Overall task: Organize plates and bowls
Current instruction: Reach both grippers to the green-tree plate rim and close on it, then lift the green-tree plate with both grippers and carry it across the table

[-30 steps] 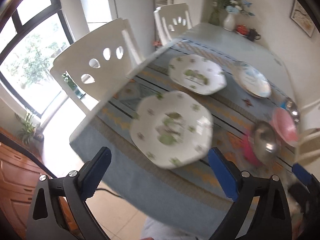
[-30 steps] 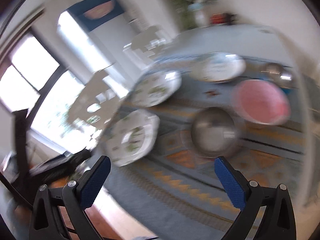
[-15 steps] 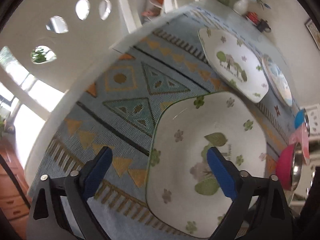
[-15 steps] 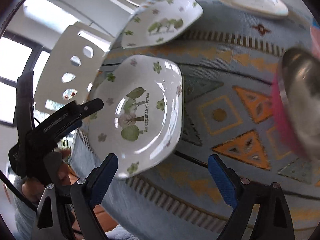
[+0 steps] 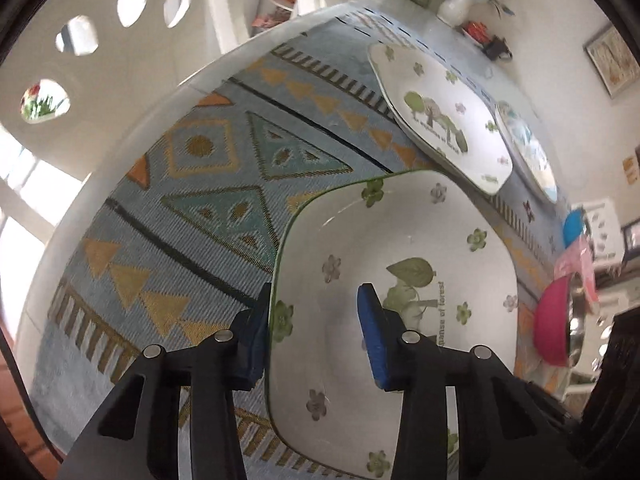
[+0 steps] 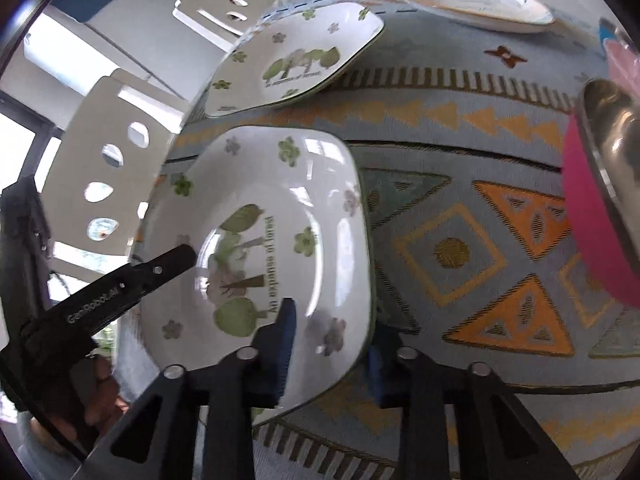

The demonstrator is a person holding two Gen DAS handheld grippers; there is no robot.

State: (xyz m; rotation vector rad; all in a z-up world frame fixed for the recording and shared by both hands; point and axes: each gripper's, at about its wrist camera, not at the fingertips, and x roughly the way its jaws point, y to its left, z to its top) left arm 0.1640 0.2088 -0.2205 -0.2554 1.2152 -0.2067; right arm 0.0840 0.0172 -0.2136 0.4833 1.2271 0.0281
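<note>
White plate (image 5: 400, 240) rim between both tools' closing jaws

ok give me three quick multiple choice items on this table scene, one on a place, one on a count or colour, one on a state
1. Where do the two grippers' fingers sit?
A. on opposite rims of the near plate
B. on the steel bowl
C. on the vase

2. How many white plates carry the green tree print?
A. one
B. two
C. four

3. How does the near plate lie?
A. stacked on the far tree plate
B. upside down
C. face up on the patterned cloth

Answers:
1. A: the left gripper straddles one rim of the near plate and the right gripper the opposite rim, both closing.
2. B: the near one and the far tree plate.
3. C: its print faces up, on the patterned cloth, apart from the other.
</note>
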